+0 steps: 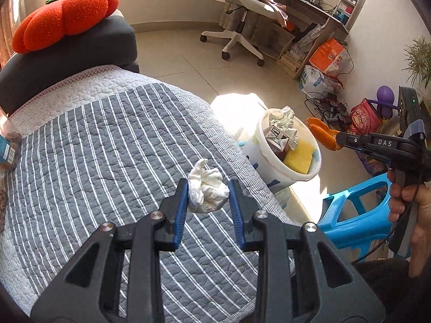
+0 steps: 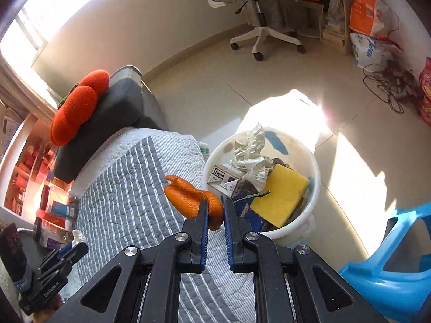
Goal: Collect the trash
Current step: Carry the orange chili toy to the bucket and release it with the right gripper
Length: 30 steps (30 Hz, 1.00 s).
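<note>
The left tool (image 1: 206, 188) clamps a crumpled white tissue wad (image 1: 206, 189) between its blue ribbed pads, above the quilted grey bedcover with thin white stripes (image 1: 107, 148). The right tool (image 2: 215, 210) pinches a curled, dimpled strip of orange peel (image 2: 186, 196), which sticks out toward ten o'clock from the nearly closed pads. At one o'clock from it stands a round white plastic bucket (image 2: 313, 167) on the tiled floor, holding a yellow sponge block (image 2: 281, 197), crumpled paper (image 2: 249, 153) and a small printed carton (image 2: 223, 176); what lies beneath them is hidden. A plush orange pumpkin-shaped cushion (image 1: 67, 17) sits on a dark grey bolster (image 1: 80, 51). A glossy blue plastic stool (image 2: 390, 269) is cut off at the frame edge.
</note>
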### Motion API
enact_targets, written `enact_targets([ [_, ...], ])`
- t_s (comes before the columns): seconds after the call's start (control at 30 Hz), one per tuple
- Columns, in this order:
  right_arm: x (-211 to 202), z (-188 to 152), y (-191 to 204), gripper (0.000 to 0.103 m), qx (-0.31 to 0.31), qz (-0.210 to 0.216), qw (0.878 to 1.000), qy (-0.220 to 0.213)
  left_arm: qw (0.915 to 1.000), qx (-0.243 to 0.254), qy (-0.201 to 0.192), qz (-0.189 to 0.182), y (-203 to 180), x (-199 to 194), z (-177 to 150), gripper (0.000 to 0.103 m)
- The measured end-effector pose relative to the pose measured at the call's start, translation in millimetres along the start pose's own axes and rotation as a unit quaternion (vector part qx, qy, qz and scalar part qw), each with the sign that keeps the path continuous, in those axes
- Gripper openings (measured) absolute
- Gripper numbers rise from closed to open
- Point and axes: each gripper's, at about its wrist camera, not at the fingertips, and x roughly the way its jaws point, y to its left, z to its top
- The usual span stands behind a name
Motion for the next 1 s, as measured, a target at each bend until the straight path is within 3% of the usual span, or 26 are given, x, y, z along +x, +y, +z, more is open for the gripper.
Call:
enact_targets([
  [0.27,10,19,-65,0.011,0.043,-0.044,0.998,0.003,0.9994,0.028,0.010,-0.014,-36,24,11,0.032],
  [0.4,20,30,-83,0.012,0.059,-0.042,0.997,-0.004,0.9987,0.047,0.011,-0.019,-56,36,19,0.032],
  [0.53,34,32,-96,0.023,0.081,-0.013,0.997,0.008,0.9979,0.059,0.015,-0.022,-73,51,30,0.032],
  [0.7,28,27,-104,0.045,0.093,-0.013,0.995,0.021,0.9957,0.085,0.022,-0.030,-99,72,47,0.032],
  [0.8,14,23,-108,0.051,0.093,-0.011,0.995,0.015,0.9935,0.101,0.030,-0.043,-118,88,58,0.032],
  [1.0,-15,15,-123,0.053,0.088,-0.024,0.996,0.002,0.9907,0.110,0.048,-0.064,-145,120,76,0.032],
])
